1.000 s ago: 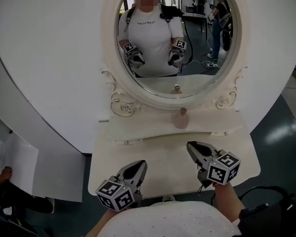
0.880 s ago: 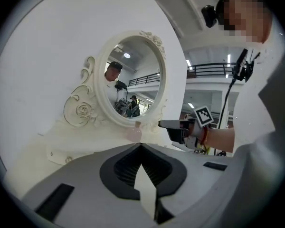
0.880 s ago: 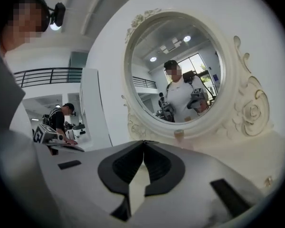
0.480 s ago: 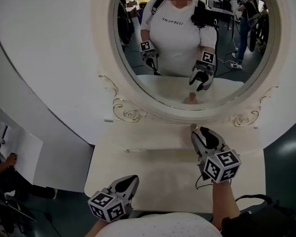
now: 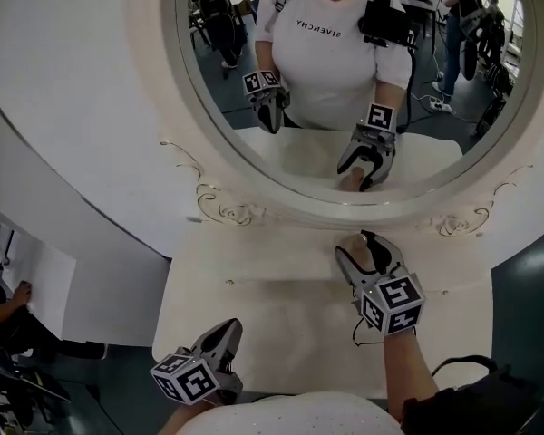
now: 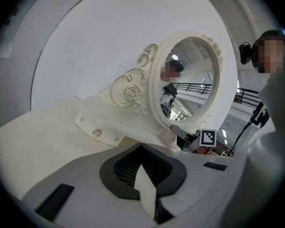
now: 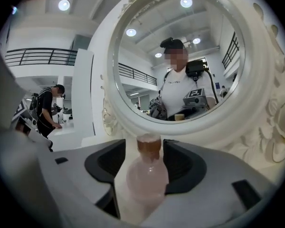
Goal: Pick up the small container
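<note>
The small container (image 7: 147, 175) is a pale pink bottle with a brown cap, standing on the white vanity's raised ledge (image 5: 263, 243) under the oval mirror (image 5: 344, 80). My right gripper (image 5: 361, 243) reaches over the ledge. Its jaws are opening, and the bottle (image 5: 356, 241) stands between them with gaps beside the cap. In the right gripper view that gripper (image 7: 145, 144) frames the bottle's neck. My left gripper (image 5: 225, 332) hangs at the tabletop's near left edge, shut and empty. In the left gripper view that gripper (image 6: 141, 146) points at the mirror's base, with the bottle (image 6: 168, 137) far off.
The vanity tabletop (image 5: 254, 297) is cream, with a curved white wall (image 5: 63, 107) behind it. A white padded seat (image 5: 290, 415) lies at the bottom edge. Carved scrolls (image 5: 227, 211) flank the mirror frame. A person's hand (image 5: 18, 293) shows at far left.
My right gripper has moved forward from mid-table to the ledge and opened its jaws round the bottle. The left gripper has dropped back toward the near left edge. The view has shifted closer.
</note>
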